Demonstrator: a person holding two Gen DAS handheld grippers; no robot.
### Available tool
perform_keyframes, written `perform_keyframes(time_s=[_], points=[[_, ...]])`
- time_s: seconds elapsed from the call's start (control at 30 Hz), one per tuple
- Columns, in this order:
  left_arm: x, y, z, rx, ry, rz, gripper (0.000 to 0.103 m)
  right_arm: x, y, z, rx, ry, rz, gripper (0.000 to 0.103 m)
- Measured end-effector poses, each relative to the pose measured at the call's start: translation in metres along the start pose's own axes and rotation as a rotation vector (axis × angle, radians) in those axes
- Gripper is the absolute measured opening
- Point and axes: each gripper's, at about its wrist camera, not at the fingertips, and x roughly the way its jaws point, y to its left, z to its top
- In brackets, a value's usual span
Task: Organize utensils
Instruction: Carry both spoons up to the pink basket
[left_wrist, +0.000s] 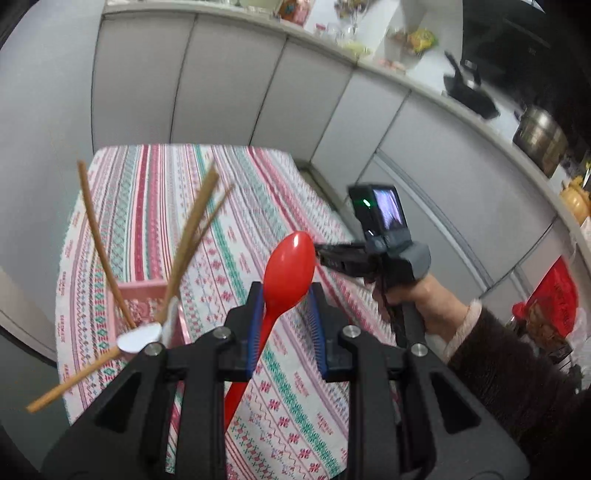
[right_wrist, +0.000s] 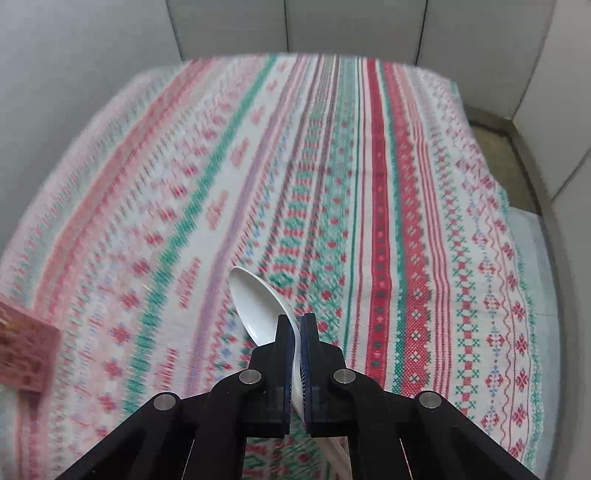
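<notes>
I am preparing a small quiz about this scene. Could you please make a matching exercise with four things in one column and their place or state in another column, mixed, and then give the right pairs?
Things:
1. red spoon
2. white spoon
3. chopsticks
4. striped tablecloth

Places or states:
A. sticking out of the pink holder
B. covering the table
C. clamped in the right gripper
D. between the jaws of the left gripper

Pairs: 1-D, 2-C, 3-A, 4-B

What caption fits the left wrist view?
Left tongs hold a red spoon above the tablecloth, beside a pink holder.
</notes>
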Motion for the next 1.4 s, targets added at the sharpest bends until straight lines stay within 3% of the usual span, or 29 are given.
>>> perform_keyframes(time_s=[0.23, 0.4, 0.7, 1.1, 1.17, 1.2, 1.3, 1.4], points=[[-0.038, 0.021, 0.023, -0.061, -0.215, -0.045, 0.026, -0.060, 0.003, 0.006, 0.162, -0.181, 0.176, 0.003], [-0.038, 0.043, 0.028, -0.123, -0.339, -0.042, 0.026, -0.092, 0.016, 0.011, 0.237, -0.293, 0.311, 0.003], [-0.029, 0.061, 0.024, -0.135, -0.571, -0.027, 0.026, -0.116, 0.050, 0.015, 0.231, -0.357, 0.478, 0.003], [-0.004, 0.077, 0.012, -0.174, -0.531, 0.026, 0.027, -0.121, 0.054, 0.015, 0.256, -0.385, 0.540, 0.003], [-0.005, 0.075, 0.012, -0.166, -0.513, 0.023, 0.037, -0.123, 0.055, 0.015, 0.263, -0.394, 0.557, 0.003], [-0.006, 0.074, 0.012, -0.162, -0.505, 0.021, 0.047, -0.124, 0.055, 0.016, 0.265, -0.398, 0.567, 0.003], [-0.014, 0.071, 0.013, -0.160, -0.489, 0.042, 0.054, -0.128, 0.060, 0.017, 0.277, -0.412, 0.605, 0.003], [-0.026, 0.078, 0.015, -0.215, -0.416, 0.082, 0.059, -0.133, 0.070, 0.019, 0.276, -0.416, 0.645, 0.003]])
